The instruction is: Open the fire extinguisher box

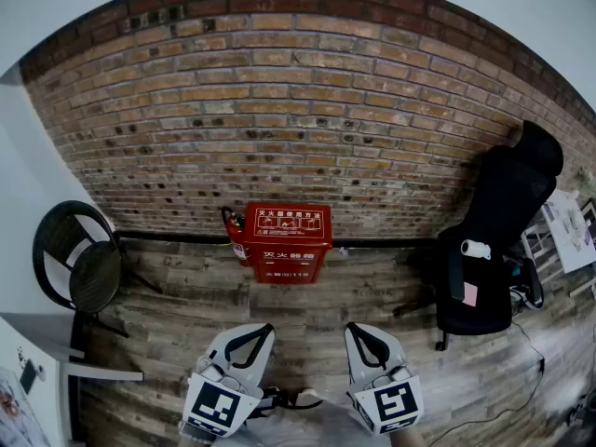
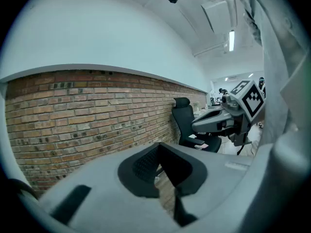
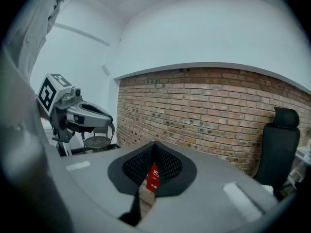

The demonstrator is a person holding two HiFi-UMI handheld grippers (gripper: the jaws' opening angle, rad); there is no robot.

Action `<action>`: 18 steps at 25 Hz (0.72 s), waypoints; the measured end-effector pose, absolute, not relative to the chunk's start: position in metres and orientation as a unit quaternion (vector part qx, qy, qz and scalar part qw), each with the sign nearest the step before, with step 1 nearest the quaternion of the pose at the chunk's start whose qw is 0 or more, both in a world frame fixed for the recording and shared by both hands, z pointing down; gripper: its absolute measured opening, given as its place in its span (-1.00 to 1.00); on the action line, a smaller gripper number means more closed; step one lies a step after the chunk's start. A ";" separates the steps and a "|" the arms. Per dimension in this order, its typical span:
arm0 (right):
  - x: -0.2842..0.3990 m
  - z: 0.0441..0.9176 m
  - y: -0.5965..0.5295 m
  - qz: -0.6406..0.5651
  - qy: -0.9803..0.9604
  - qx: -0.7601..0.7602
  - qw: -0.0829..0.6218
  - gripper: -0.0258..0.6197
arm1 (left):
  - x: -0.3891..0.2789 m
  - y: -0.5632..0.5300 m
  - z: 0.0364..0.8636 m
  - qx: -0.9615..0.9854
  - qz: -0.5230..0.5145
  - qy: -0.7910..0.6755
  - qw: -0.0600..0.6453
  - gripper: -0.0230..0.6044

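Observation:
The red fire extinguisher box (image 1: 282, 240) stands on the wooden floor against the brick wall, its lid down. A sliver of the red box (image 3: 153, 177) shows through the gap behind my right gripper's jaws. Both grippers hang low in the head view, well short of the box and touching nothing. My left gripper (image 1: 264, 330) has its jaws together at the tips, and my right gripper (image 1: 355, 329) is shut too, with nothing held. In the left gripper view the jaws (image 2: 158, 146) point at the brick wall; the box is not in that view.
A small red extinguisher (image 1: 237, 238) leans at the box's left side. A black office chair (image 1: 494, 240) stands to the right, a round black chair (image 1: 79, 261) to the left, and a white table corner (image 1: 37, 371) at lower left. A cable runs along the floor at the right.

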State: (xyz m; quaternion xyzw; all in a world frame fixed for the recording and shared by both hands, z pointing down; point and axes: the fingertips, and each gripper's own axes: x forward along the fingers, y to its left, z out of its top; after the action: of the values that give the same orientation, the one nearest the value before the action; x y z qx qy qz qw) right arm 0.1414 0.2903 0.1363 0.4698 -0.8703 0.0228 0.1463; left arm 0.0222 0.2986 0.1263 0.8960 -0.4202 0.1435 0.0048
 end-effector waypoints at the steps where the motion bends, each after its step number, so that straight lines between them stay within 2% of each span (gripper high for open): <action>1: 0.141 0.136 0.290 0.023 -0.870 0.470 0.146 -0.90 | 0.022 0.298 0.127 0.896 0.146 -0.420 0.004 -0.94; 18: 0.136 0.138 0.294 0.026 -0.870 0.469 0.153 -0.90 | 0.018 0.302 0.128 0.897 0.147 -0.417 0.003 -0.94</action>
State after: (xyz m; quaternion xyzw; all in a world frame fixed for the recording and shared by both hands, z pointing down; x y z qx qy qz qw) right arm 0.1359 0.2937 0.1378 0.4689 -0.8696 0.0260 0.1527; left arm 0.0181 0.3019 0.1279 0.8970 -0.4168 0.1474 0.0031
